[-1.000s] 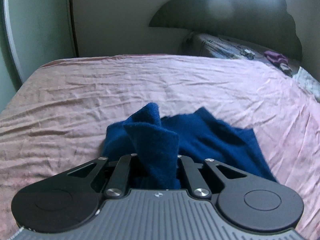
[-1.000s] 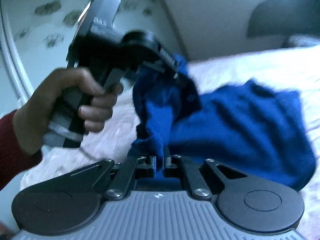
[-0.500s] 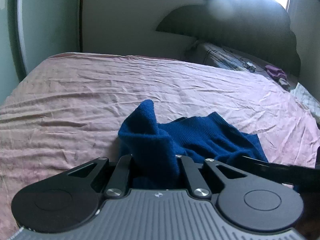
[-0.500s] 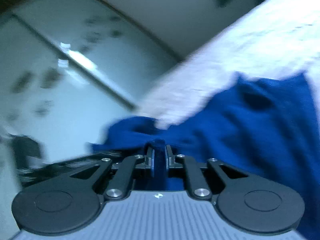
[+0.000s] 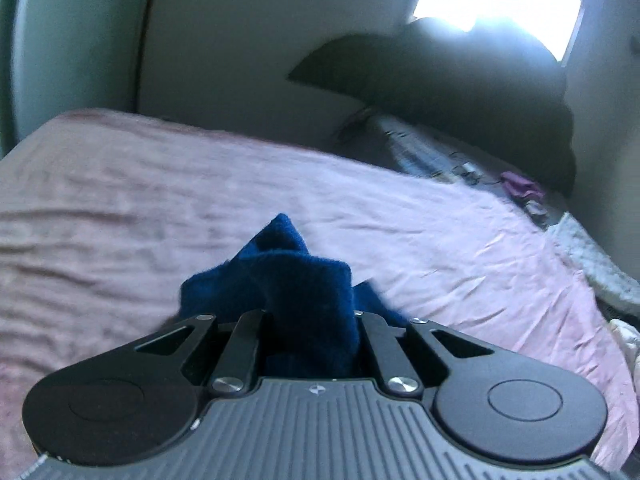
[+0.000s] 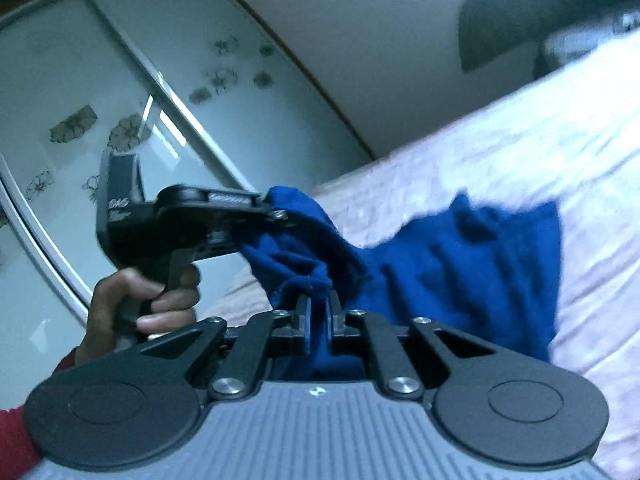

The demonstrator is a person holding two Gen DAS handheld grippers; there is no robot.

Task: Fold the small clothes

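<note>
Blue knit garment (image 6: 460, 264) is bunched between the closed fingers of the right gripper (image 6: 318, 312) and, just beyond, pinched in the left gripper (image 6: 272, 216) too, its far part draped on the pink bedsheet (image 5: 400, 216). With 2 grips this close together, the cloth may fold crooked, or the thick wad may slip free.

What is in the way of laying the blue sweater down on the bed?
Nothing visible. Both hand-held grippers, left and right, pinch the blue sweater, and the pink sheet around it shows bare.
</note>
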